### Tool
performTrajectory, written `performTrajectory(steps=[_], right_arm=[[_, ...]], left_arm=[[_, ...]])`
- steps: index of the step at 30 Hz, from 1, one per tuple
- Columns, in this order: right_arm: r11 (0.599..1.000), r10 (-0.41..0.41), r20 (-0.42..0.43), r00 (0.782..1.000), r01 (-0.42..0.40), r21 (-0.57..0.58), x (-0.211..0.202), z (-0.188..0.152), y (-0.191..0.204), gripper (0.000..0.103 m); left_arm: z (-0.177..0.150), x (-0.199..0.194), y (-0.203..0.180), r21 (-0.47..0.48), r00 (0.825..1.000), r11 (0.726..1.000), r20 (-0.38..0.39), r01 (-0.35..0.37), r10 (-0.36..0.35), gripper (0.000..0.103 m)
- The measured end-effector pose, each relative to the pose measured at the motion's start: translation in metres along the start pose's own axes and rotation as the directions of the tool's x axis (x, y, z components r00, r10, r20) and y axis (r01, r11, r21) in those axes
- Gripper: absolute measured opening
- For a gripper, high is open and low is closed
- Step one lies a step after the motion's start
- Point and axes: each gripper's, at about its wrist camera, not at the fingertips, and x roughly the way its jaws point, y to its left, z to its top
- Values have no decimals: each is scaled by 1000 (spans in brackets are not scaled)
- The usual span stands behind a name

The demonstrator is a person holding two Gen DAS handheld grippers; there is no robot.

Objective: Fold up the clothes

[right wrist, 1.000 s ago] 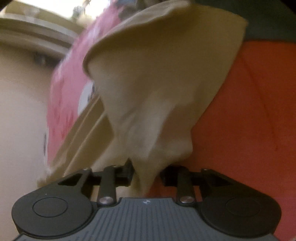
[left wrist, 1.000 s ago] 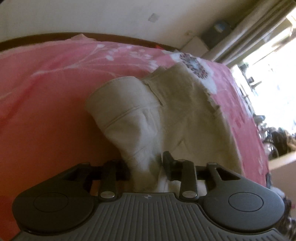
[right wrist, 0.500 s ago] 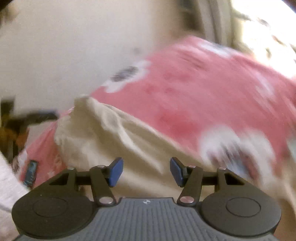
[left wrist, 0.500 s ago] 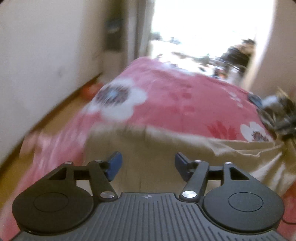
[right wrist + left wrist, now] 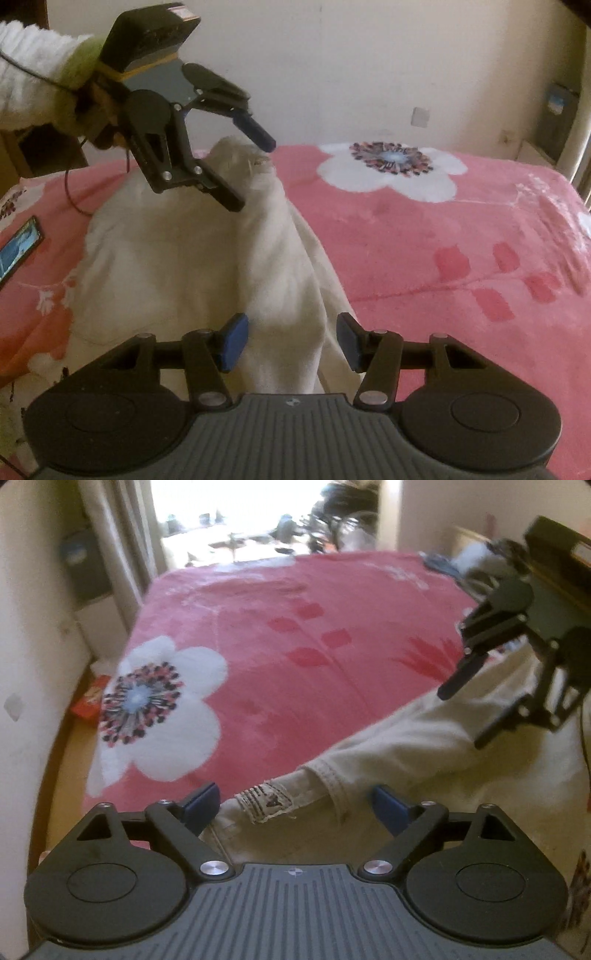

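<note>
Two claws, both mine, hang over the bed [image 5: 295, 635], and neither one holds anything. My left claw [image 5: 295, 805] stands wide apart; its jaws have just been opening, and the cloth lying between the blue pads [image 5: 201, 801] is not pinched by them. Below it lies the waist end of a pair of beige trousers [image 5: 406, 738], with a stitched label [image 5: 264, 801] and a seam showing just ahead of the pads. In my right wrist view that same left claw [image 5: 249, 170] hovers just over the raised, bunched top of the trousers [image 5: 192, 258]; I cannot tell whether its lower finger touches the cloth. A hand [image 5: 92, 118] in a fluffy white sleeve [image 5: 33, 62] with a green cuff grips it.

My right claw [image 5: 291, 339] is about half apart, its jaws having just closed a little. A fold of the trousers runs up between its pads [image 5: 232, 339], which stand clear of the fabric on both sides. From the left wrist view, my right claw [image 5: 471, 705] floats above the far part of the trousers.

The trousers lie in a loose heap near the bed's near edge, on the pink blanket with its big white flower [image 5: 388, 170]. A dark flat gadget with a screen [image 5: 18, 251] lies at the bed's left edge.
</note>
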Motion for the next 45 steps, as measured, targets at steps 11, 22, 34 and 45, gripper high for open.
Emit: performTrajectory(steps=[11, 22, 34, 45], right_arm=[[999, 31, 33, 999, -31, 6, 17, 7, -1, 53], [963, 254, 124, 959, -262, 54, -31, 13, -6, 4], [790, 363, 117, 925, -371, 487, 55, -9, -99, 4], [821, 344, 123, 931, -362, 442, 51, -16, -97, 4]], left_arm=[[-7, -2, 8, 55, 999, 998, -27, 32, -30, 64], [0, -89, 3, -4, 996, 997, -19, 83, -83, 8], [-8, -11, 30, -12, 997, 1000, -80, 18, -19, 22], [6, -63, 29, -157, 997, 987, 71, -24, 36, 43]])
